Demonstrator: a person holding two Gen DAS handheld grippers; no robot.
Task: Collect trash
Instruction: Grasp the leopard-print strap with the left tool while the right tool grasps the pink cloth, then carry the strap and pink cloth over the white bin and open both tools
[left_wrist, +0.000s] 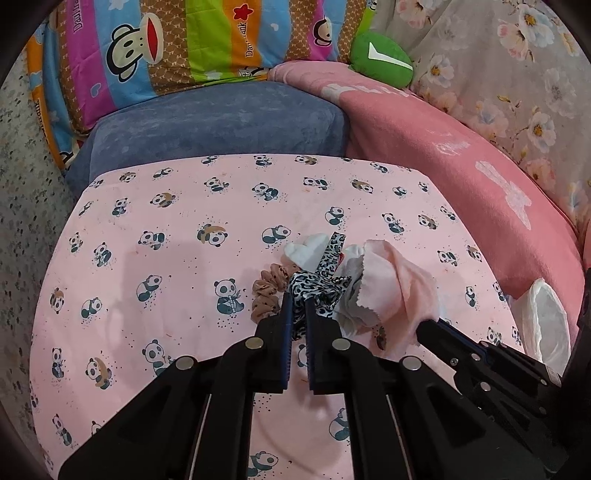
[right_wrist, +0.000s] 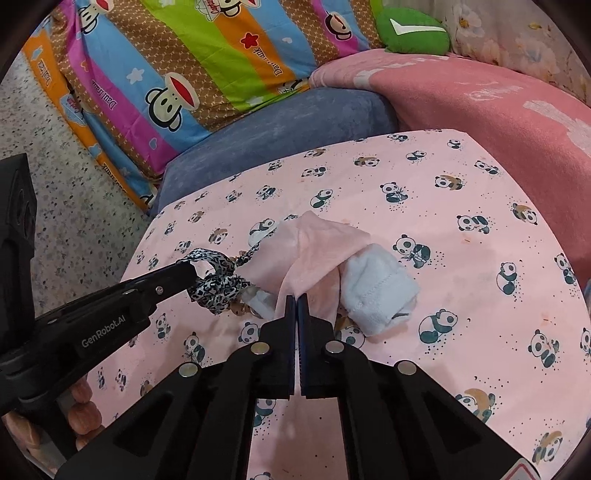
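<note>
Jaws pinch leopard ribbon (left_wrist: 317, 284) left, apparently pink cloth (right_wrist: 314, 251) right, mid-tablecloth (right_wrist: 461, 295), edges clear.

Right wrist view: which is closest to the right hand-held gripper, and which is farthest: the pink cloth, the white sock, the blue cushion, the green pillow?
1. Pink cloth: pinched in the right hand-held gripper.
2. White sock: just right of it, on the panda sheet.
3. Blue cushion: behind the sheet's far edge.
4. Green pillow: farthest, top right.
</note>
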